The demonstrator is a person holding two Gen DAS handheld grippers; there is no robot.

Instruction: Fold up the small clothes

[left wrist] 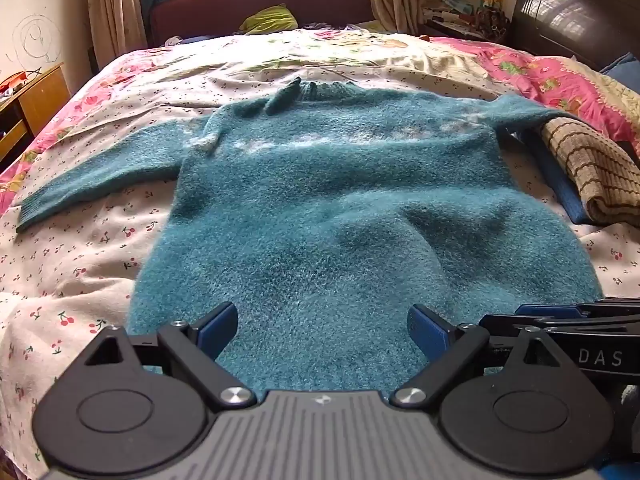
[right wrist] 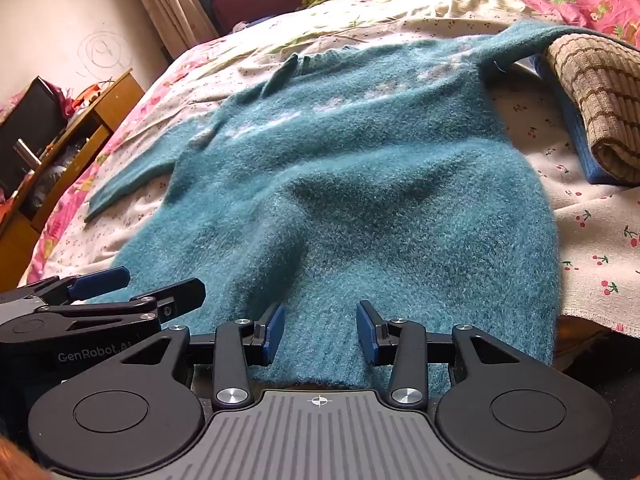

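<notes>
A fuzzy teal sweater [left wrist: 340, 208] lies spread flat on the bed, collar at the far end, hem toward me; it also shows in the right wrist view [right wrist: 380, 200]. Its left sleeve [left wrist: 92, 180] stretches out to the left. Its right sleeve runs under a folded brown checked cloth [left wrist: 592, 168]. My left gripper [left wrist: 322, 332] is open over the hem's left part, holding nothing. My right gripper [right wrist: 320, 332] is open over the hem's right part, holding nothing. Each gripper shows at the edge of the other's view: the right [left wrist: 560, 320], the left [right wrist: 100, 300].
The bed sheet [left wrist: 80, 280] has a cherry print, with a pink floral cover [left wrist: 560, 76] beyond. A wooden desk [right wrist: 60, 152] stands left of the bed. A dark headboard [left wrist: 580, 12] and cluttered nightstand are at the far right. A maroon bench [left wrist: 260, 4] sits under the window.
</notes>
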